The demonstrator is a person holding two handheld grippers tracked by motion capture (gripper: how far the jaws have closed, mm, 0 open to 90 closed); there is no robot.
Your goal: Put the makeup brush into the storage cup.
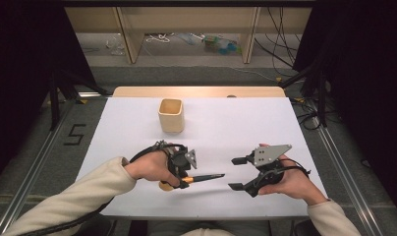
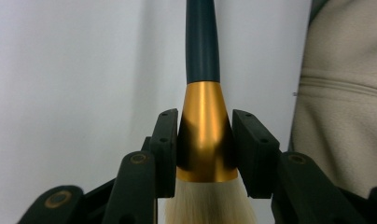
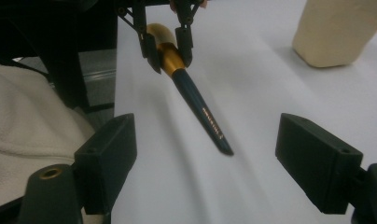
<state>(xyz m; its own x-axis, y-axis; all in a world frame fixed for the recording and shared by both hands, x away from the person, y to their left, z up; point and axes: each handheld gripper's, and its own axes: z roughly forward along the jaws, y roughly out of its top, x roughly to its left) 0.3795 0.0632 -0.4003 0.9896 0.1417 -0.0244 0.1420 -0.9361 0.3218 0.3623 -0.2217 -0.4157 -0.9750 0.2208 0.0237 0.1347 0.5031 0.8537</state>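
Observation:
A makeup brush with a dark blue handle, gold ferrule and pale bristles is held just above the white table sheet. My left gripper is shut on the gold ferrule, handle pointing right. In the left gripper view the black pads press both sides of the ferrule, bristles toward the camera. My right gripper stands open just right of the handle tip, nothing between its fingers. The right gripper view looks between its wide jaws along the brush to the left gripper.
A beige square cup stands upright at the back middle of the sheet, and at the upper right as the cup in the right gripper view. A cream sleeve is close by. Dark frame posts flank the table.

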